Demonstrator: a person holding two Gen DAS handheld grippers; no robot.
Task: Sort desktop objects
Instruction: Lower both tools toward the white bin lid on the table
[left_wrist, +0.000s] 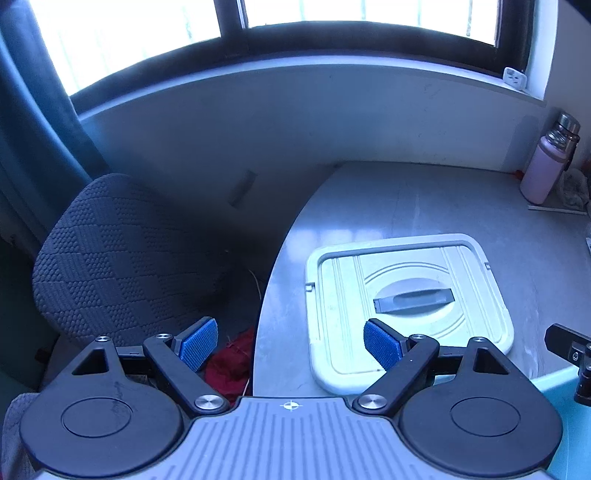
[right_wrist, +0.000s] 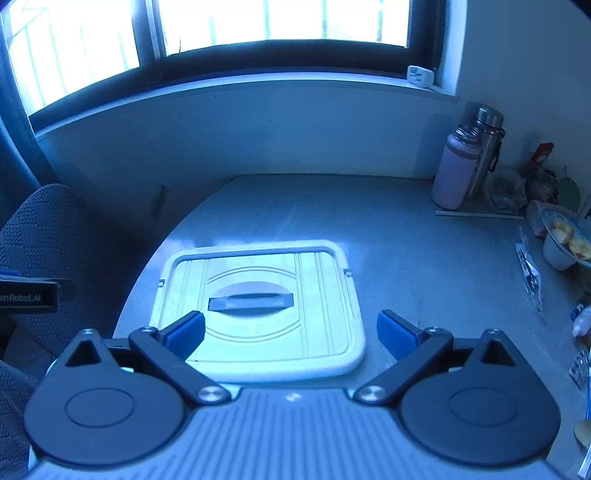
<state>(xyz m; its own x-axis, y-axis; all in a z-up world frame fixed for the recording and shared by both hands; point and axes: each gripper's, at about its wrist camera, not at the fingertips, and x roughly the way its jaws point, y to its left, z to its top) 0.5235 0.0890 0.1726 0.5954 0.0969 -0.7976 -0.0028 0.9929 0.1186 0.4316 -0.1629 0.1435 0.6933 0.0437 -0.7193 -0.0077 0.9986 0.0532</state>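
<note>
On desk (right_wrist: 388, 221): one lidded box (right_wrist: 258, 302), two flasks (right_wrist: 452, 173); both grippers (left_wrist: 290, 345) (right_wrist: 290, 334) wide-open, empty.

Desk inventory, as we count it

We see one white lidded box (right_wrist: 258, 299), two bottles — one pink bottle (right_wrist: 454, 173), one steel flask (right_wrist: 485, 147) — one bowl of fruit pieces (right_wrist: 565, 240), one chair (left_wrist: 122, 258), one red cloth (left_wrist: 232, 362), two grippers.
</note>
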